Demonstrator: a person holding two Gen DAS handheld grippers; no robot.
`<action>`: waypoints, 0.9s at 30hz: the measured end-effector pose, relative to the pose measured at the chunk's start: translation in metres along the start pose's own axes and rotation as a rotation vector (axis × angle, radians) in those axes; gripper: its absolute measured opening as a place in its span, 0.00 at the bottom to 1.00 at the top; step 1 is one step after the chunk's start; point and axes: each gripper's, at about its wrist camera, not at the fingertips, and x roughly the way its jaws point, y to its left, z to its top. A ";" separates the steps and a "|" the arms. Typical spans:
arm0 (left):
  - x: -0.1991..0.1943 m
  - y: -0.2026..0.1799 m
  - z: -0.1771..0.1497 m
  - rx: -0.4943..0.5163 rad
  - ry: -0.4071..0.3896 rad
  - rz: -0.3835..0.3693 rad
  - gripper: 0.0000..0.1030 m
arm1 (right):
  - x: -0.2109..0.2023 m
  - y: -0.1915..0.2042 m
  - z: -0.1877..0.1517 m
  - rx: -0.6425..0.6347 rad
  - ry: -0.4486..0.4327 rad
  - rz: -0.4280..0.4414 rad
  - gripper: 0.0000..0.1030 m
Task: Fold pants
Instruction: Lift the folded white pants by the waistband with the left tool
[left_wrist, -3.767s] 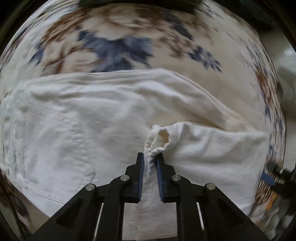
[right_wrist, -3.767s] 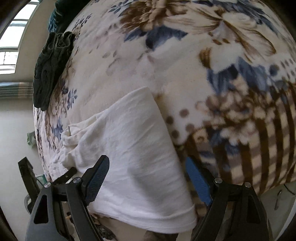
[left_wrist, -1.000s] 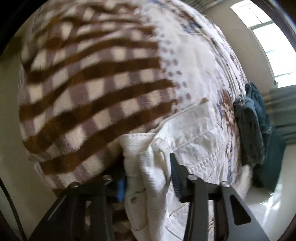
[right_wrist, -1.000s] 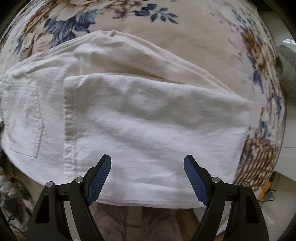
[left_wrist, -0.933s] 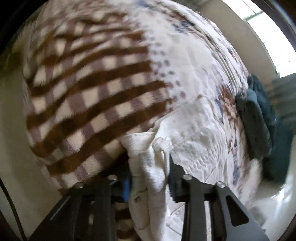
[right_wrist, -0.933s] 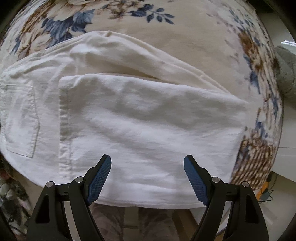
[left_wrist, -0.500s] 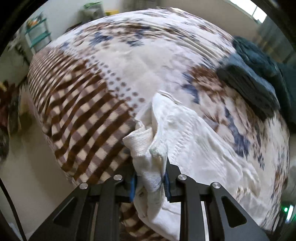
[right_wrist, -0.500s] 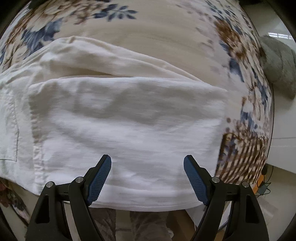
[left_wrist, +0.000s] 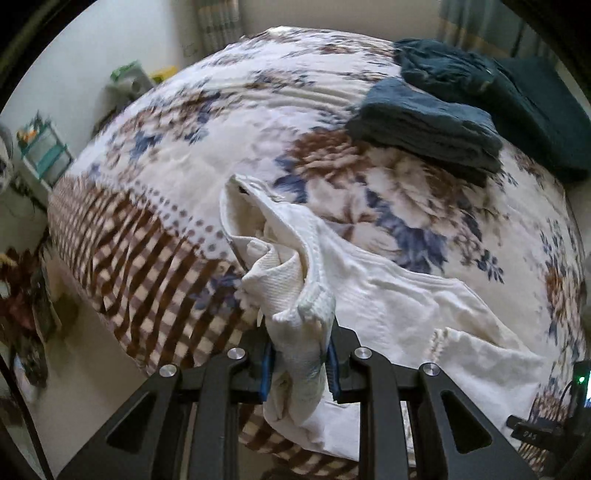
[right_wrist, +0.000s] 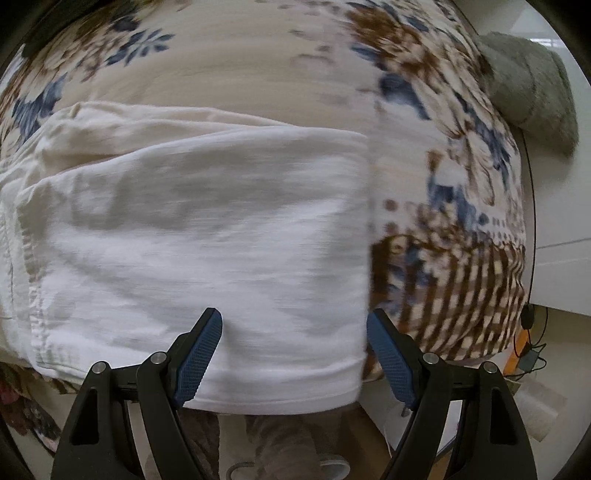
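With the white pants (right_wrist: 207, 236) already folded once on the floral blanket (left_wrist: 207, 122), the left gripper (left_wrist: 299, 365) clenched the bunched waistband, the right gripper (right_wrist: 295, 354) hung released, leaving 1 more fold, I judged.

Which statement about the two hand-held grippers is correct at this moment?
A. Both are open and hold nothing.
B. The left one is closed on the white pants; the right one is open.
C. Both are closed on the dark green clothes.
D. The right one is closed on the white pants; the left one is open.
B: the left hand-held gripper pinches a bunched part of the white pants, while the right hand-held gripper stands wide open above the cloth, gripping nothing.
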 end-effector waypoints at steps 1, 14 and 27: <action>-0.003 -0.007 -0.001 0.012 -0.002 -0.010 0.19 | 0.003 -0.008 0.000 0.002 -0.004 -0.005 0.80; -0.021 -0.090 -0.022 0.148 0.007 -0.040 0.18 | 0.032 -0.099 -0.015 0.108 0.027 0.031 0.85; -0.032 -0.163 -0.044 0.264 0.015 -0.068 0.18 | 0.054 -0.190 -0.021 0.207 0.034 0.041 0.86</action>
